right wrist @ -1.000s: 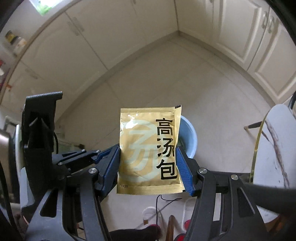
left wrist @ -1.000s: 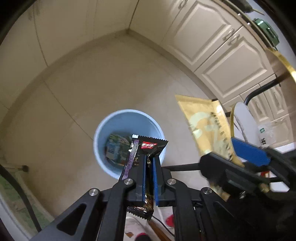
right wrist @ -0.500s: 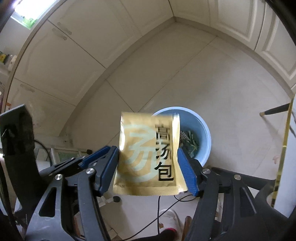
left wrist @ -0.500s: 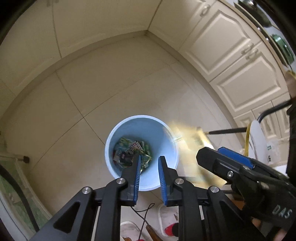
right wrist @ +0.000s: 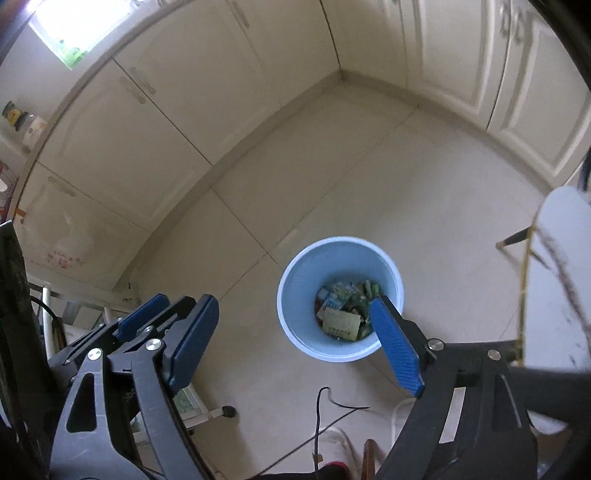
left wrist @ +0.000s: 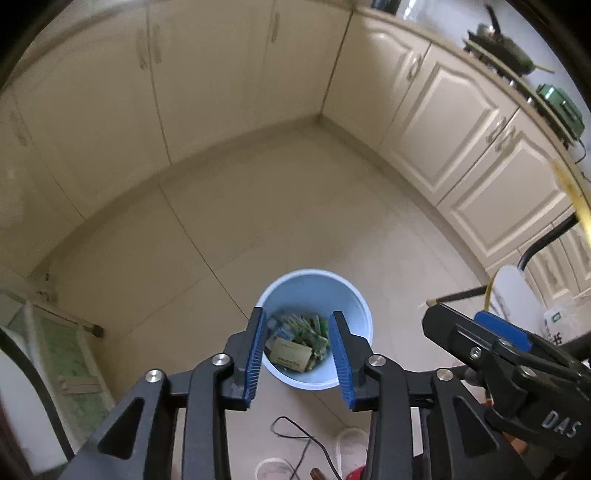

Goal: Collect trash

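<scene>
Both grippers hang over a round, smooth blue bin (left wrist: pixel 354 295) on the pale tiled floor, the left gripper (left wrist: pixel 297 354) with its ribbed blue pads partly apart and opening, the right gripper (right wrist: pixel 291 339) spread wide and opening too, nothing between either pair. The trash lies in the bin: a flat gold sachet (right wrist: pixel 341 325) on top of crumpled green and white wrappers (left wrist: pixel 310 328). The left view alone shows a green pot (left wrist: pixel 498 46) up on the counter, while the right view alone shows a bright window (right wrist: pixel 62 27) and a white marbled table (right wrist: pixel 557 280) with a thin gold rim.
</scene>
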`<action>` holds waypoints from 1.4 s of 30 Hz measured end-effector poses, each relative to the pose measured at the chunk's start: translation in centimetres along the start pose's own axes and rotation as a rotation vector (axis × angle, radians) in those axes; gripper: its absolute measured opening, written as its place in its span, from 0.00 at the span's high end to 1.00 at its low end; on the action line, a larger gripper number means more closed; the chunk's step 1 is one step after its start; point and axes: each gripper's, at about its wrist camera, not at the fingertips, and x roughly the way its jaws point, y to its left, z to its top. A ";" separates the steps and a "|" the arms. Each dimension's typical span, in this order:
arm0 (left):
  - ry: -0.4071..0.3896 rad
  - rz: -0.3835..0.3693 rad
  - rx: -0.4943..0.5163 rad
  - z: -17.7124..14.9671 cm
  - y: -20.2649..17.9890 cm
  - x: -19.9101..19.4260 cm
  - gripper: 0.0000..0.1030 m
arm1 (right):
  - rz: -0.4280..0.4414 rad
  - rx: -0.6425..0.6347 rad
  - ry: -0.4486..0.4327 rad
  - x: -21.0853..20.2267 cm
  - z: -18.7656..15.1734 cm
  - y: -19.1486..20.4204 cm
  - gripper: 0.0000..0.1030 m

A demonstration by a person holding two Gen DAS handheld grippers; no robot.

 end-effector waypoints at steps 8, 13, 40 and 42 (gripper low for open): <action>-0.194 0.072 -0.008 -4.5 -3.1 -12.5 0.51 | 0.086 -0.048 -0.119 -10.1 -2.0 3.6 0.09; -0.314 0.099 0.002 -9.4 -6.6 -20.0 0.48 | 0.144 -0.072 -0.180 -16.5 -4.2 4.9 0.08; -0.959 -0.077 0.234 -43.9 -27.2 -49.9 0.01 | -0.144 -0.092 -0.831 -57.6 -21.6 -1.2 0.00; -0.981 -0.090 0.235 -46.8 -25.1 -51.0 0.01 | -0.146 -0.101 -0.852 -59.6 -23.2 -0.8 0.00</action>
